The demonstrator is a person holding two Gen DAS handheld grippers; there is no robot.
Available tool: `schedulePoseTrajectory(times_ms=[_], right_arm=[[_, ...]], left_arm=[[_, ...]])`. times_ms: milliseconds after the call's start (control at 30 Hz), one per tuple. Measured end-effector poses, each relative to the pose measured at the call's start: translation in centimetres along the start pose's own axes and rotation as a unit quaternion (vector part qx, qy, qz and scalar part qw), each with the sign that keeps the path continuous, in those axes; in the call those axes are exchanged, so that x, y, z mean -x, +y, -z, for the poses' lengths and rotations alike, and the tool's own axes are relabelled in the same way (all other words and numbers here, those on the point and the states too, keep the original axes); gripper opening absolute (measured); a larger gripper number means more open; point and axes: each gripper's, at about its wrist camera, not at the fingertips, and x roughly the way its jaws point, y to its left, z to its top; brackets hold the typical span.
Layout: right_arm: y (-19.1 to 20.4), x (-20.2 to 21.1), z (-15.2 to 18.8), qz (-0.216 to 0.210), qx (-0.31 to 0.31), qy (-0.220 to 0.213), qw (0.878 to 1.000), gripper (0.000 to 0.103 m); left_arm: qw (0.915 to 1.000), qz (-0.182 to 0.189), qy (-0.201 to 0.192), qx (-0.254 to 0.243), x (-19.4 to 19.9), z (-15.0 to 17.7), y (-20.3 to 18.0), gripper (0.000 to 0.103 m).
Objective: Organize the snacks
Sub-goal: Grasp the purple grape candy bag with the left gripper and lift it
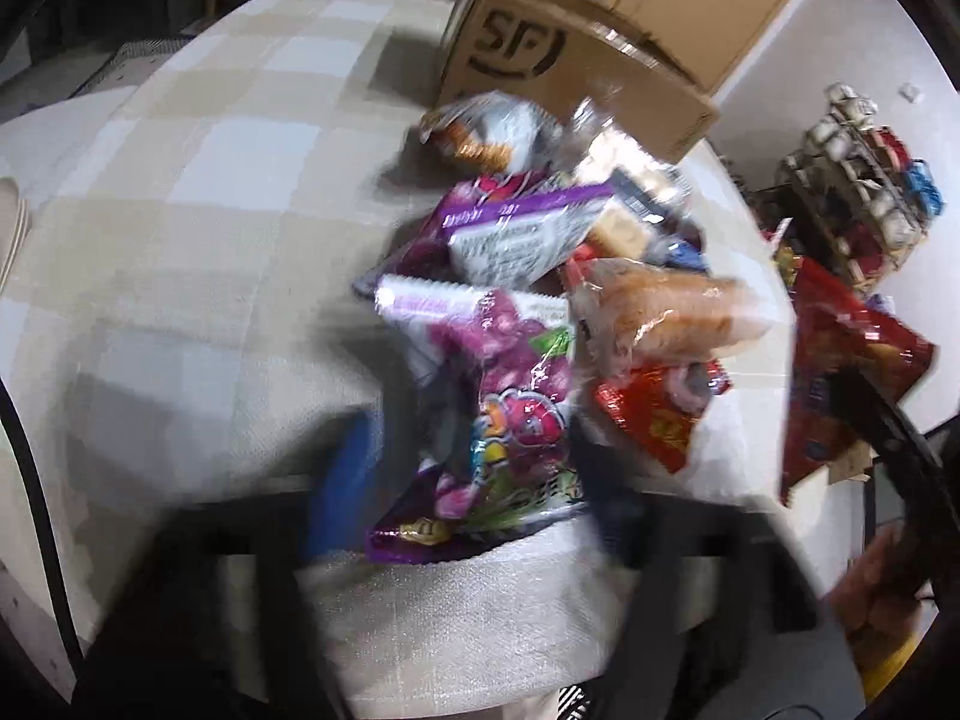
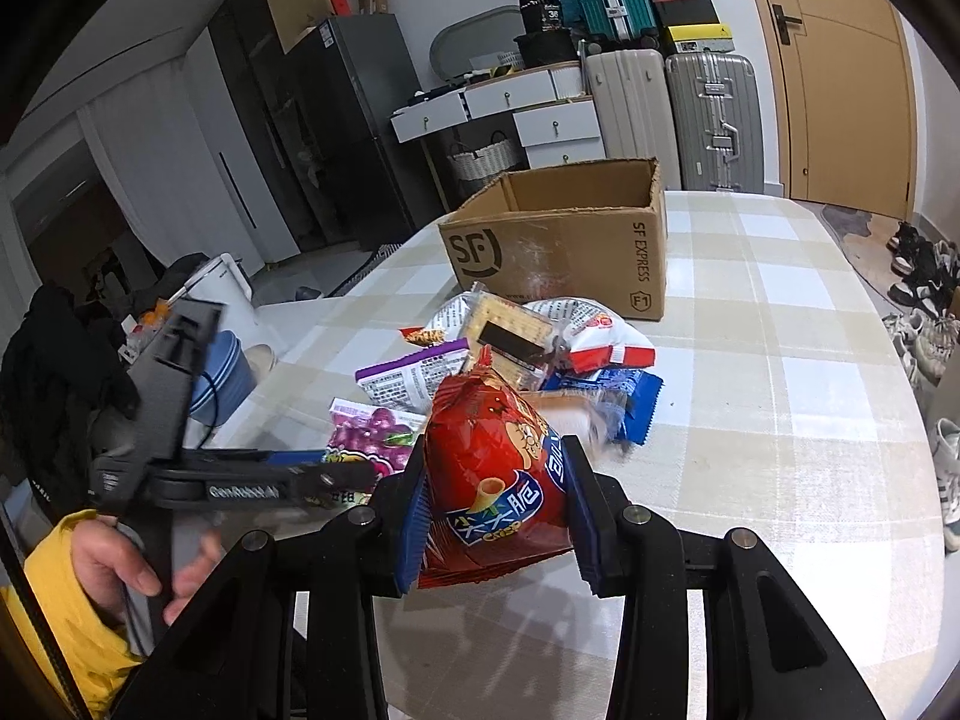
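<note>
The right gripper pinches a red crisp bag, lifted just short of the snack pile in front of the cardboard box. The left gripper straddles a purple candy bag; blur hides its grip. Next, I judge, the red bag goes into the box

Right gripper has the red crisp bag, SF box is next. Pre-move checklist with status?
1. Right gripper shut on red crisp bag: ok, both blue pads press its sides.
2. Bag lifted off the snack pile: ok.
3. SF Express box open on top: ok.
4. Space in the box: cannot tell, interior hidden.
5. Left gripper shut or open: cannot tell, that view is blurred; a purple grape candy bag lies between its fingers.
</note>
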Motion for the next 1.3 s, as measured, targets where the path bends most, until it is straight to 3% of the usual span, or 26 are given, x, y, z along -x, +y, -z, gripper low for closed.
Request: schedulePoseTrajectory(times_ms=[33, 100, 133, 200, 500, 933, 1133, 1300], right_arm=[[0.0, 0.1, 0.0, -0.002, 0.0, -0.002, 1.0, 0.04], [-0.1, 0.5, 0.0, -0.008, -0.001, -0.006, 1.0, 0.04], [-0.3, 0.7, 0.0, -0.008, -0.002, -0.01, 1.0, 0.04], [-0.7, 0.8, 0.0, -0.01, -0.007, -0.009, 1.0, 0.04], [-2.0, 1.8, -0.1, -0.01, -0.03, -0.021, 0.999, 0.04], [-1.8, 1.7, 0.0, -0.006, -0.026, -0.021, 0.999, 0.04], [-0.8, 1.1, -0.2, -0.006, -0.025, -0.022, 0.999, 0.04], [0.0, -0.4, -0.4, -0.002, -0.022, -0.007, 1.0, 0.04]], left_arm=[[1.0, 0.0, -0.001, 0.001, -0.2, 0.0, -0.1, 0.069], [0.9999, 0.0, -0.002, -0.014, -0.6, -0.2, -0.7, 0.047], [0.9999, -0.002, -0.003, -0.016, -0.7, -0.2, -0.9, 0.047], [0.9996, -0.015, -0.013, -0.02, -0.7, -0.2, -1.1, 0.035], [0.9989, -0.011, -0.029, -0.036, 0.1, -0.3, -2.0, 0.013], [0.9979, 0.025, -0.052, -0.031, 3.3, -0.1, -1.0, 0.011], [0.993, 0.018, -0.111, -0.033, 6.9, 0.0, -0.4, 0.011], [0.9901, 0.02, -0.135, -0.033, 8.6, -0.3, 0.0, 0.011]])
